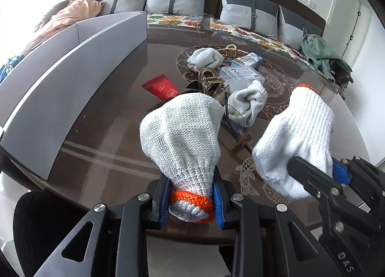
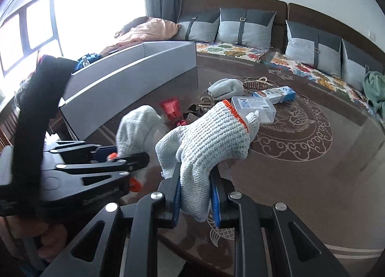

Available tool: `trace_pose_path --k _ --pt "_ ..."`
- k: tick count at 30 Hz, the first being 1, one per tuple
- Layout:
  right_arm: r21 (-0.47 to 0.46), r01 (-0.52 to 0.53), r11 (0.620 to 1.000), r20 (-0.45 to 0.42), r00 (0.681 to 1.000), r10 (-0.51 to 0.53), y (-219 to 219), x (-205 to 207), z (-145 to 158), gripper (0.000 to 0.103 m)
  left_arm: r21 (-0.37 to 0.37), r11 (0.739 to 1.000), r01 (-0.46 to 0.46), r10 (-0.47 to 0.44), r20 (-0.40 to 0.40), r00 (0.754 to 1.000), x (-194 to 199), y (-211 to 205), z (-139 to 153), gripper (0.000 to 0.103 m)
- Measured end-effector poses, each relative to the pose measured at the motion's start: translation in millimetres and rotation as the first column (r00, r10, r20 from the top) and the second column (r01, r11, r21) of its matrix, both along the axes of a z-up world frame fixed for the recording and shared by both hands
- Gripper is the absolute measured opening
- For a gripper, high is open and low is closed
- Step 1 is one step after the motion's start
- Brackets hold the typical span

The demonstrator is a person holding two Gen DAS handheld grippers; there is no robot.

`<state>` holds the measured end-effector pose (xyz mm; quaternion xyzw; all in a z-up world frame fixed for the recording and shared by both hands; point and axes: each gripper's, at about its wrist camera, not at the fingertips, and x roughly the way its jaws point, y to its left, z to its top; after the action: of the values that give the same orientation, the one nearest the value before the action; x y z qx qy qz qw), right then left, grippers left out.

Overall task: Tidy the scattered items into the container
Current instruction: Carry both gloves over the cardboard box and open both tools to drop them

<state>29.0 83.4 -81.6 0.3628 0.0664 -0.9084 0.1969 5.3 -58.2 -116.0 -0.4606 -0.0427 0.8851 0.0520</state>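
Left tool [image 1: 190, 204] pinching white knit glove [image 1: 182, 132] at orange cuff; right tool [image 2: 195, 202] pinching second glove [image 2: 211, 137] above glossy brown desk [image 2: 312, 180].

Close wrist views, shared table [image 1: 108, 156]

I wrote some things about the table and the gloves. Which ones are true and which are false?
1. Each gripper holds a knitted glove. True: the left gripper clamps one glove by its orange cuff, and the right gripper clamps the other glove.
2. The red tube is inside the grey container. False: it lies on the table beside it.
3. A clear plastic box sits on the table. True.
4. The table is bare apart from the gloves. False: socks, a blue carton and other bits remain.
5. The green cloth lies in the container. False: it is on the sofa.
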Motion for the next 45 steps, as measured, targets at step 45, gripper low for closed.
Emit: trace_pose_path --k 45 --pt "-0.004 -0.163 0.987 -0.045 0.986 0.163 -117 -68 53 0.021 0.059 0.932 -0.357 0.361 -0.067 0.93 -14 -161 76 0.028"
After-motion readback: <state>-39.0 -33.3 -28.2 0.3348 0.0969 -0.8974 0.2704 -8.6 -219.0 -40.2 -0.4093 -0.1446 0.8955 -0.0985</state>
